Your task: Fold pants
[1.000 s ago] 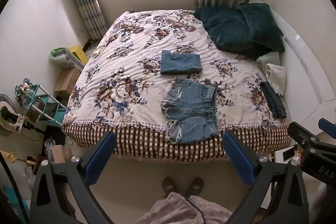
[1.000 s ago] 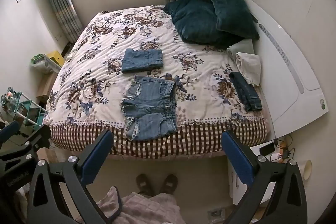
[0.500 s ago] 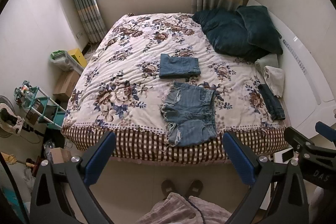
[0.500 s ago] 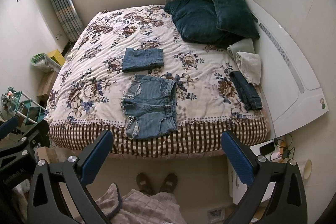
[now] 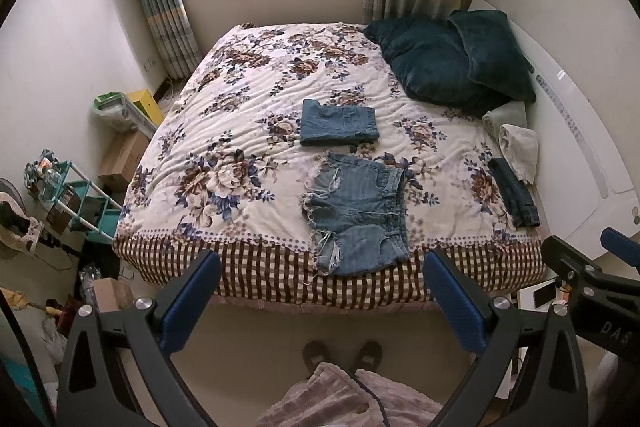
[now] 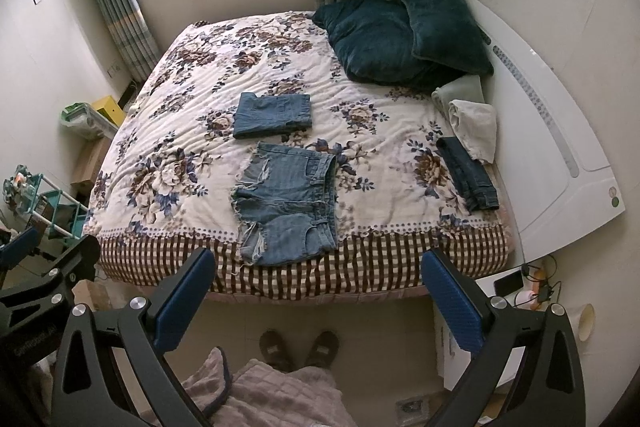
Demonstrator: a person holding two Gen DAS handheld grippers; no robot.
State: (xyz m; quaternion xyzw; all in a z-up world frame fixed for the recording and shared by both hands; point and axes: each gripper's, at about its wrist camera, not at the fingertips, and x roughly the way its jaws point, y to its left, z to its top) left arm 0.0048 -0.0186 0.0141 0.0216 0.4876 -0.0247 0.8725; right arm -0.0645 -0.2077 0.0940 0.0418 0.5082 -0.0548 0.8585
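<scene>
Frayed light-blue denim shorts (image 5: 358, 213) lie spread flat near the front edge of the floral bedspread (image 5: 224, 131); they also show in the right wrist view (image 6: 286, 203). A folded denim piece (image 5: 339, 123) lies just behind them, also seen in the right wrist view (image 6: 273, 115). My left gripper (image 5: 320, 301) is open and empty, held above the floor in front of the bed. My right gripper (image 6: 316, 301) is open and empty at a similar height, to the right of the left one.
Dark teal pillows (image 5: 452, 61) sit at the far right by the white headboard (image 6: 560, 131). Rolled dark jeans (image 6: 468, 173) and pale folded cloths (image 6: 472, 125) lie along the right side. A teal rack (image 5: 80, 203) and boxes stand left. Feet in slippers (image 6: 298, 349) stand below.
Both grippers have drawn back and up from the bed, so the bed looks a little smaller and farther. The clothes have not moved. Both grippers stay open.
</scene>
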